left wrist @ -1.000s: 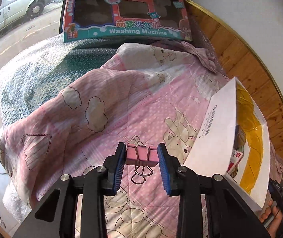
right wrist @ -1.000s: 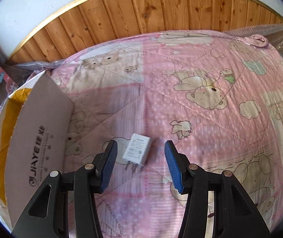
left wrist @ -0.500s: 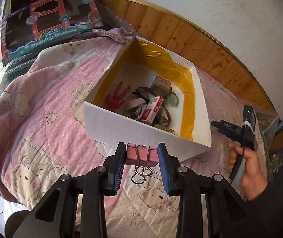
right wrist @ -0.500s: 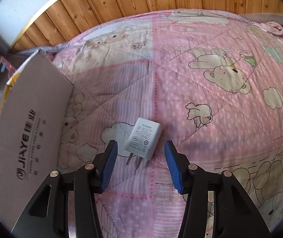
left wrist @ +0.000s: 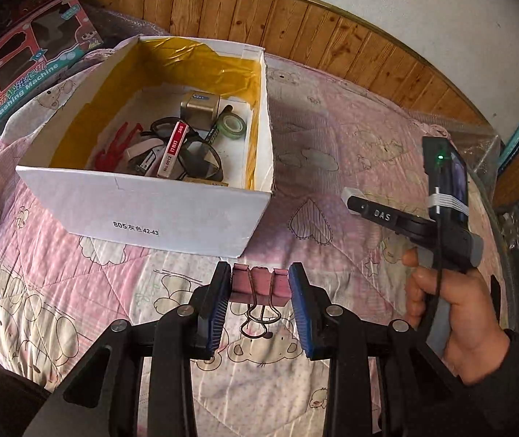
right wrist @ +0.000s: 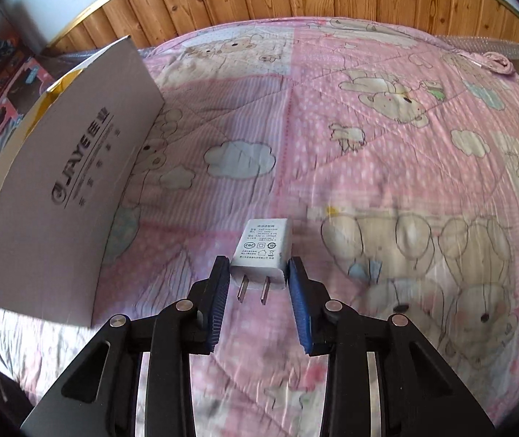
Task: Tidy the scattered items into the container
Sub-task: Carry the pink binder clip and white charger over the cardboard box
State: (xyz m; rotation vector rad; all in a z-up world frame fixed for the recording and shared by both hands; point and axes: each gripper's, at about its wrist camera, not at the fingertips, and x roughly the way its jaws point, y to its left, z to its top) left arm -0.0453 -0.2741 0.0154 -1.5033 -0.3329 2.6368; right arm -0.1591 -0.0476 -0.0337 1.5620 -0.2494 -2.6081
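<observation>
The left tongs [left wrist: 259,287] pinch a pink binder clip [left wrist: 261,284] between the blue pads, its wire handles hanging toward the camera. They hold it above the pink quilted bed cover [left wrist: 332,145], short of the near wall of the white cardboard box [left wrist: 157,207]. The box sits open on the bed, lined in yellow, and already holds several things: a gold block [left wrist: 199,109], a roll of green tape [left wrist: 234,125], a red and white staple packet [left wrist: 172,149], black-framed glasses [left wrist: 197,154] and a red item [left wrist: 113,145].

The right tongs [right wrist: 259,280] close on a white charger plug [right wrist: 263,251], pads touching its 2 sides near the pronged end, prongs pointing back at the camera. Whether the plug is already lifted off the quilt or just resting on it, I cannot tell. The box's side wall [right wrist: 70,182] stands to the left of it, well apart.

In the left view the person's right hand [left wrist: 456,313] grips the handle of the other tool, out to the right of the box.

The step in hand looks like carrying: 2 items gripped, neither in the box yet. Next, the left tongs need to rise over the near wall, move above the open middle and spread to drop the clip. The right tongs then need to lift and swing left over the box's tall side wall; clearing that edge without knocking the box is the main care.
</observation>
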